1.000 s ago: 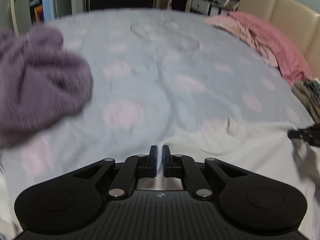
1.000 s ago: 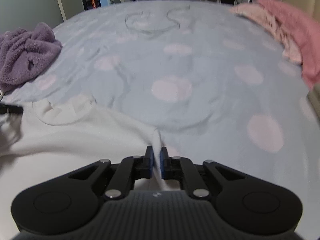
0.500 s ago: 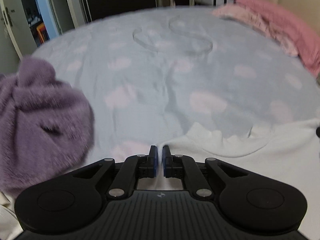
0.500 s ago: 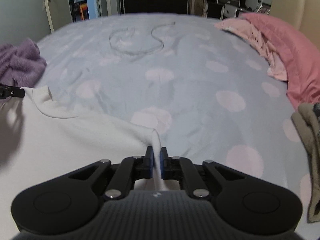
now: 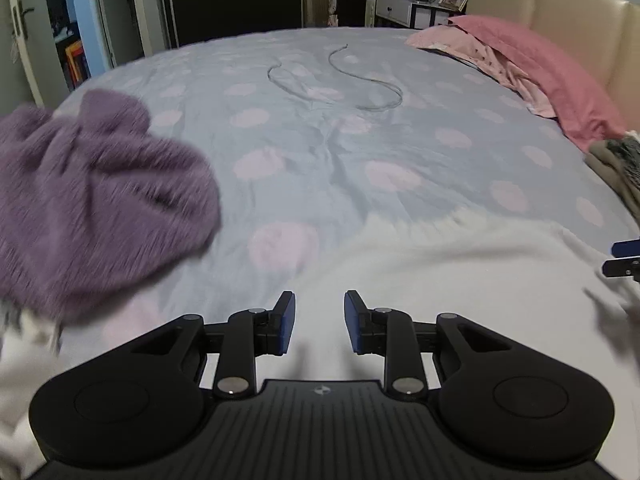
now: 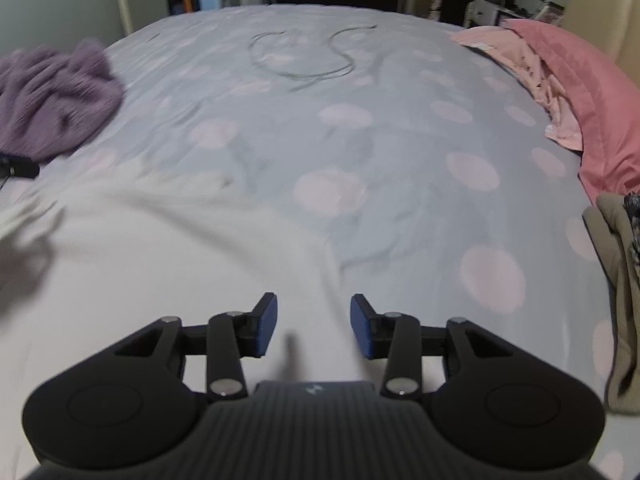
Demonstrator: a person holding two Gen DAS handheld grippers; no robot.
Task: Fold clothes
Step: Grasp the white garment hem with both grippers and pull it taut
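Big bed filling both views, pale blue cover with pink dots. Spread flat across its near side, the white garment, top edge blurred, lying under both tools. Off to the left, a heap of fuzzy purple knitwear; along the right, a pink pillow against the headboard, with a drab bundle of clothes below it at the bed's right edge. Farther back, a thin cable looping over the cover.

Left gripper: jaws just been opening, now a moderate gap, nothing between them, white cloth beneath. Right gripper: jaws likewise just been opening, standing wider, empty as well.

Handling, at a guess: light, limp jersey, no stiffness, likely to sag and drag along the cover when lifted. Best taken by pinching an edge or corner, probably shoulder or hem on each side, so that the fold falls straight.
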